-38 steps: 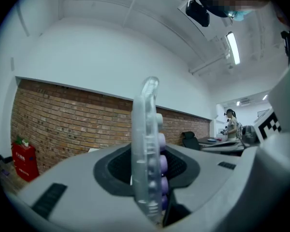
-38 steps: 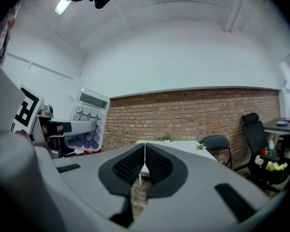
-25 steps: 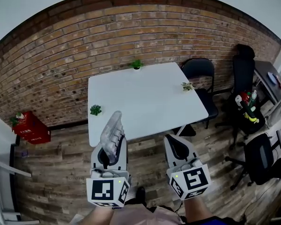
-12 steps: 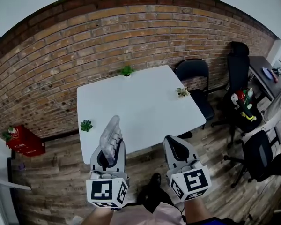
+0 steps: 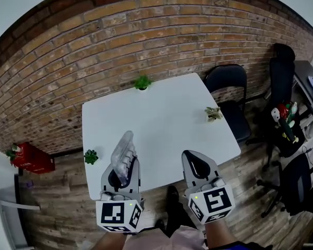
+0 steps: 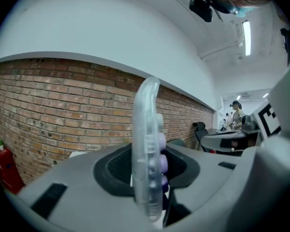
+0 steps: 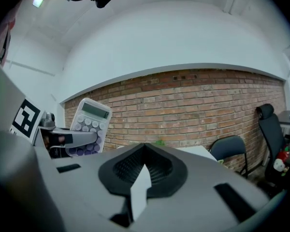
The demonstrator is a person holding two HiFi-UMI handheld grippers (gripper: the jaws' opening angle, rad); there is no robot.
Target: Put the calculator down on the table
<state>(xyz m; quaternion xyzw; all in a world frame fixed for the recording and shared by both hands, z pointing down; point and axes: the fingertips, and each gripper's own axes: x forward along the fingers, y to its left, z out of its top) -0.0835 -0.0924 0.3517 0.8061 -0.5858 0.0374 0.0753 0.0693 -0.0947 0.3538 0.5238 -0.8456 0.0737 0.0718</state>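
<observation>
Left gripper view shows the left gripper (image 6: 147,167) clamped on the calculator (image 6: 146,110), which stands on edge between its jaws, raised at the near edge of the table (image 5: 161,113). The right gripper (image 5: 193,159) hangs beside it at that same edge, its jaws closed together with nothing between them.

The calculator (image 5: 124,150) has a clear, frosted case with white keys and lilac keys. The left gripper (image 5: 122,165) and right gripper (image 5: 194,156) are pale grey with black ribbed pads, and the cube (image 5: 120,215) on each bears black-and-white square markers. At the centre of the frame the table (image 5: 161,113) is plain white. The wall (image 5: 94,46) across the top is red-brown brick with pale mortar lines, and the floor (image 5: 57,207) at lower left is brown wood planks. The crate (image 5: 34,158) at the left edge is red, the plant (image 5: 142,81) green, and the chair (image 5: 227,79) at upper right black.
</observation>
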